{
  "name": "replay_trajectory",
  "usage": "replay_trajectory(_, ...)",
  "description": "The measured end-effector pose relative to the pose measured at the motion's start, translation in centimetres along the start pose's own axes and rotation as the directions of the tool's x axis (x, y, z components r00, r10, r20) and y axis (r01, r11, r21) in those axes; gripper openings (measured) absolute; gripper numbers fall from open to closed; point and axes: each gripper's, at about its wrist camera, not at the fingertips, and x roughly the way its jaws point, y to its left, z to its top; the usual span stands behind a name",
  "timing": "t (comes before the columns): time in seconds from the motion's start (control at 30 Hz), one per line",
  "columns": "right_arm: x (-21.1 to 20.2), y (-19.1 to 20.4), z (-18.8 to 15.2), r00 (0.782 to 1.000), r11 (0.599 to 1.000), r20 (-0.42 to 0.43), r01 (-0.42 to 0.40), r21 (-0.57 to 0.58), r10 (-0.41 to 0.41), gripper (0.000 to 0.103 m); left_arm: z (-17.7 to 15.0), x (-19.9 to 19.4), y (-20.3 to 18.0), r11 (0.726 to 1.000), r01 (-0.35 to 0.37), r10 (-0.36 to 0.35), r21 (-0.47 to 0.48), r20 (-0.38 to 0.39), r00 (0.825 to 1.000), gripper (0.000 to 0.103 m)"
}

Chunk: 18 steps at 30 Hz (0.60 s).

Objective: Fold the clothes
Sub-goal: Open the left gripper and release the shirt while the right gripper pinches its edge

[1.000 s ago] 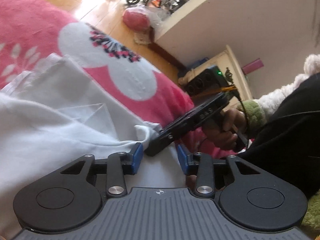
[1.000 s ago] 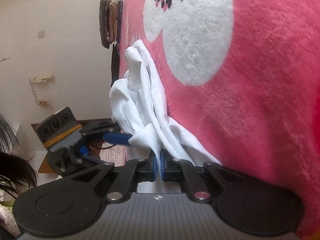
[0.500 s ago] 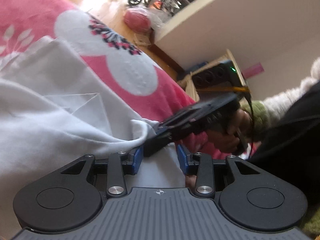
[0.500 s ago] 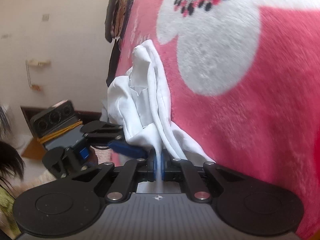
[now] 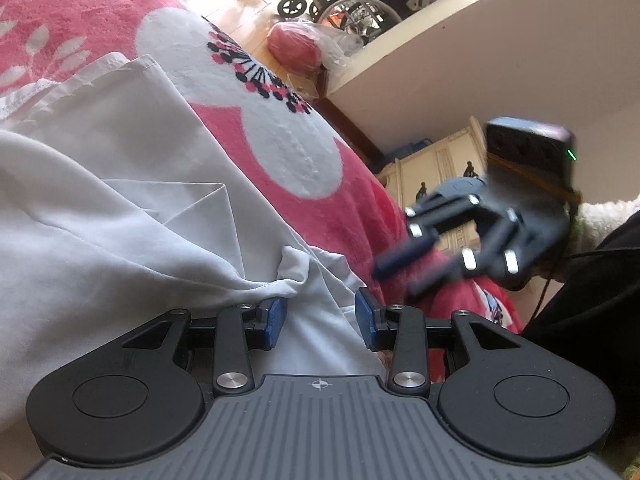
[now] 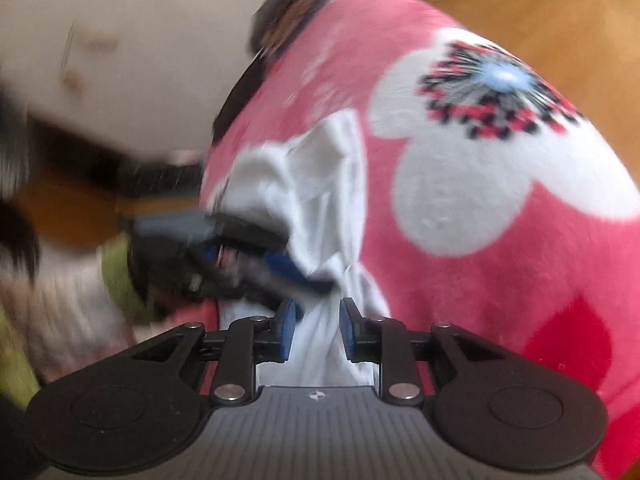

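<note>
Your white garment [image 5: 120, 208] lies rumpled on the pink blanket [image 5: 352, 208], its near bunched edge just ahead of the left gripper [image 5: 320, 316]. That gripper's jaws stand apart with cloth between them, and the pads do not seem to press it. The right gripper [image 6: 318, 330] is opening, cloth between its pads but no longer pinched. The risk: with neither side gripped, the loose fold can slump on the plush blanket and lose its line. Closing the left jaws on that thick bunch could catch several layers at once.
</note>
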Motion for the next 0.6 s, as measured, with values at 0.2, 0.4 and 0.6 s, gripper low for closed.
replay_trajectory(0.2, 3.4, 3.5, -2.0, 0.972, 0.944, -0.163, 0.112, -0.31, -0.168, 0.025, 0.0, 0.0, 0.1, 1.0, -0.015, 0.015, -0.012, 0.012, 1.0, 0.036)
replay_trajectory(0.4, 2.8, 4.4, -1.8, 0.968, 0.924, -0.146, 0.14, -0.357, -0.203, 0.016, -0.3, -0.3, -0.6, 0.999, -0.039, 0.04, -0.005, 0.034, 0.999, 0.039)
replay_trajectory(0.6, 0.7, 5.1, 1.6, 0.979, 0.909, 0.008, 0.192, -0.37, -0.203, 0.016, -2.0, -3.2, -4.1, 0.991, -0.104, 0.097, 0.079, 0.095, 0.991, 0.048)
